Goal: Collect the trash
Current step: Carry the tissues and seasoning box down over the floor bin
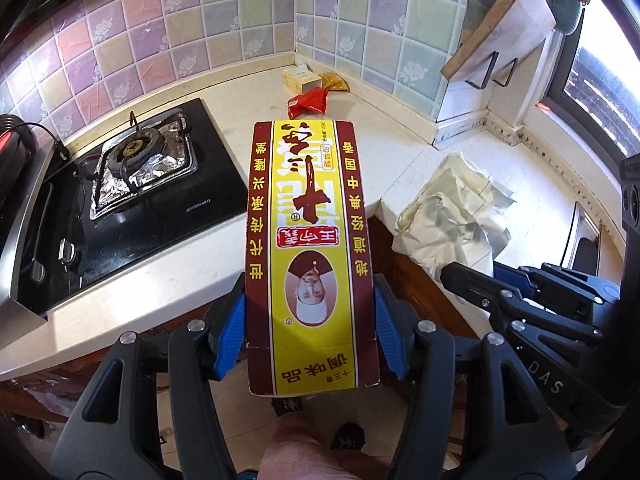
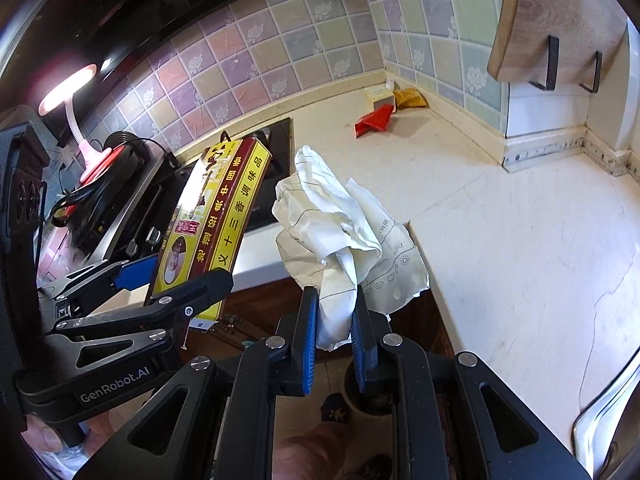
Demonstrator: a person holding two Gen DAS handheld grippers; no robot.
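My left gripper [image 1: 310,328] is shut on a flat yellow and dark red seasoning box [image 1: 308,248], its blue pads pressed on the box's two long sides; the same box [image 2: 212,220] shows in the right wrist view, held over the counter's front edge. My right gripper [image 2: 336,328] is shut on a crumpled white printed wrapper [image 2: 352,236], which also appears in the left wrist view as a pale wad [image 1: 448,208]. A red packet [image 1: 308,104] [image 2: 374,122], a gold packet [image 1: 334,81] [image 2: 410,99] and a small pale box [image 1: 300,78] [image 2: 378,96] lie in the counter's far corner.
A black gas hob [image 1: 132,184] with a foil-lined burner sits at the left of the cream counter [image 2: 500,240]. A wooden cutting board [image 1: 504,20] hangs in a rack on the tiled wall. A pink lamp [image 2: 76,92] stands far left. A steel sink rim [image 2: 608,396] shows at the right. Floor lies below.
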